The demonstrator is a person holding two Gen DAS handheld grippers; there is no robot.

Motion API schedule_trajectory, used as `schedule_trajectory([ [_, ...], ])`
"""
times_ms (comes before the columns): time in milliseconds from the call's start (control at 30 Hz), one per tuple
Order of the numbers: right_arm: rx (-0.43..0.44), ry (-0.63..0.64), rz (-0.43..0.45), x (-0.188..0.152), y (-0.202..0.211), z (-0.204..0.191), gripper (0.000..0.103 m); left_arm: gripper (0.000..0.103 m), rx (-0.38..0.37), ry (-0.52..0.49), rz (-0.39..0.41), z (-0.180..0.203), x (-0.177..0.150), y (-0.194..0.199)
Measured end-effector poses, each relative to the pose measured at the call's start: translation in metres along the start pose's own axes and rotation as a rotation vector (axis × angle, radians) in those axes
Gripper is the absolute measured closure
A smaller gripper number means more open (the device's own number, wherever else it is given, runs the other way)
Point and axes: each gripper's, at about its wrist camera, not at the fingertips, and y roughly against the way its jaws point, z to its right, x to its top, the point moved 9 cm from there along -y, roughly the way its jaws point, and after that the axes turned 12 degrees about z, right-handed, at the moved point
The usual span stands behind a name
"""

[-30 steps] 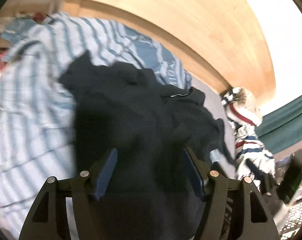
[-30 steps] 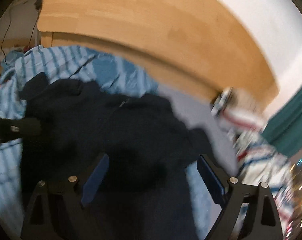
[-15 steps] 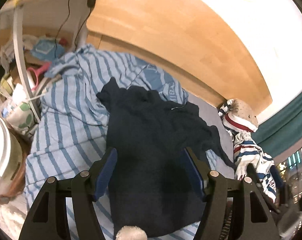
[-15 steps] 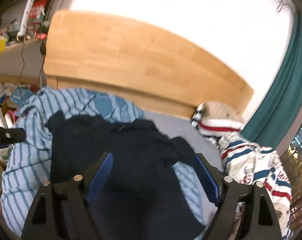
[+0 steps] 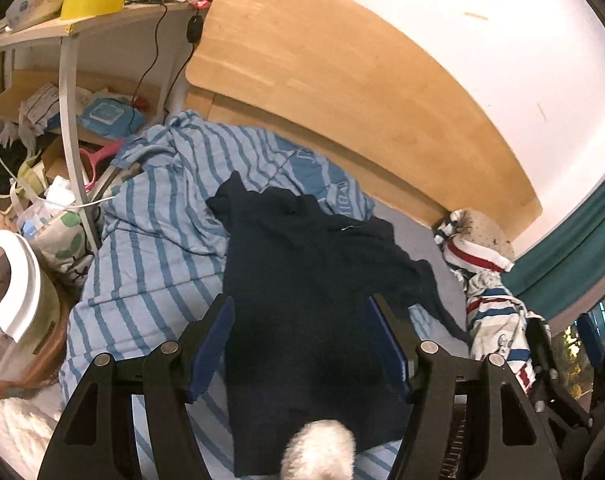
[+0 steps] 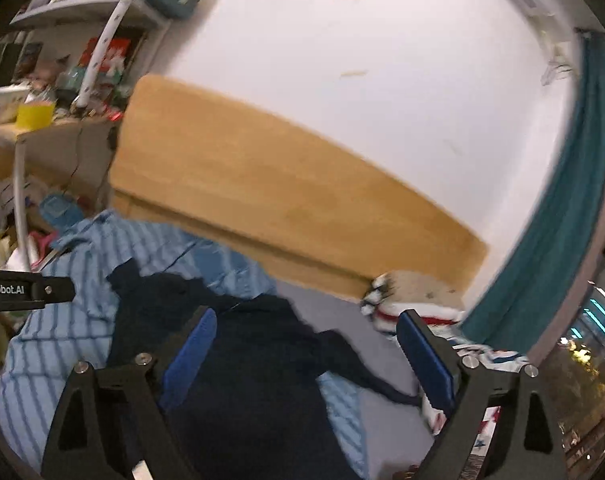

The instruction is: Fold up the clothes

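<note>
A dark navy garment (image 5: 310,280) lies spread and rumpled on a blue striped duvet (image 5: 154,248) on the bed. It also shows in the right wrist view (image 6: 254,364). My left gripper (image 5: 302,340) is open and empty, held above the garment's near part. My right gripper (image 6: 306,352) is open and empty, raised above the garment and tilted up towards the wall. The right gripper's body shows at the far right of the left wrist view (image 5: 562,368).
A wooden headboard (image 5: 362,80) runs behind the bed. A cluttered desk and shelves (image 5: 62,40) stand at the left. A white-lidded container (image 5: 10,292) sits near left. A red, white and blue striped cloth pile (image 5: 490,288) lies right, by a teal curtain (image 6: 562,240).
Both grippers have pulled back and up from the garment, so it looks smaller and more of the room shows. The right gripper has tilted up towards the wall. Both stay open.
</note>
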Motion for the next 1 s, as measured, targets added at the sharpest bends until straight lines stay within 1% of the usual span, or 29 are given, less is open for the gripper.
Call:
schedule_trajectory([
  [67,0.071,0.007,-0.048,-0.008,-0.017,-0.015,0.009,0.034,0.016,-0.016,-0.031,-0.003,-0.002,-0.019],
  [133,0.123,0.029,-0.077,-0.022,-0.038,-0.032,0.009,0.034,0.034,-0.037,-0.059,-0.004,-0.003,-0.038],
  [267,0.190,0.029,-0.177,-0.060,-0.095,-0.057,0.009,0.034,0.095,-0.111,-0.098,-0.004,0.001,-0.085],
  [367,0.240,0.002,-0.248,-0.091,-0.139,-0.074,0.009,0.034,0.120,-0.146,-0.141,-0.002,0.002,-0.128],
  [467,0.274,0.000,-0.352,-0.129,-0.184,-0.087,0.009,0.034,0.131,-0.198,-0.182,0.004,0.003,-0.176],
  [533,0.275,0.024,-0.427,-0.157,-0.212,-0.091,0.009,0.034,0.122,-0.247,-0.223,0.012,-0.001,-0.208],
  [600,0.275,0.054,-0.506,-0.183,-0.233,-0.086,0.010,0.034,0.080,-0.331,-0.285,0.030,-0.009,-0.241],
  [667,0.298,0.037,-0.580,-0.204,-0.248,-0.078,0.010,0.034,0.046,-0.403,-0.333,0.045,-0.013,-0.268],
  [700,0.320,-0.001,-0.628,-0.215,-0.254,-0.073,0.010,0.034,0.038,-0.428,-0.346,0.050,-0.012,-0.279],
  [767,0.365,-0.158,-0.746,-0.236,-0.269,-0.059,0.011,0.034,0.038,-0.453,-0.350,0.059,-0.004,-0.301],
  [800,0.376,-0.245,-0.794,-0.243,-0.275,-0.051,0.014,0.034,0.030,-0.448,-0.345,0.063,0.002,-0.310],
  [867,0.382,-0.464,-0.883,-0.256,-0.293,-0.035,0.017,0.034,0.011,-0.436,-0.337,0.070,0.014,-0.329],
  [900,0.380,-0.569,-0.917,-0.260,-0.303,-0.027,0.018,0.034,0.011,-0.442,-0.341,0.072,0.020,-0.339],
  [933,0.369,-0.662,-0.928,-0.261,-0.316,-0.020,0.020,0.034,0.016,-0.454,-0.346,0.073,0.025,-0.347],
  [967,0.360,-0.740,-0.933,-0.260,-0.328,-0.014,0.022,0.034,0.029,-0.477,-0.352,0.071,0.028,-0.353],
  [1000,0.352,-0.782,-0.923,-0.255,-0.342,-0.010,0.022,0.034,0.050,-0.500,-0.362,0.068,0.032,-0.360],
])
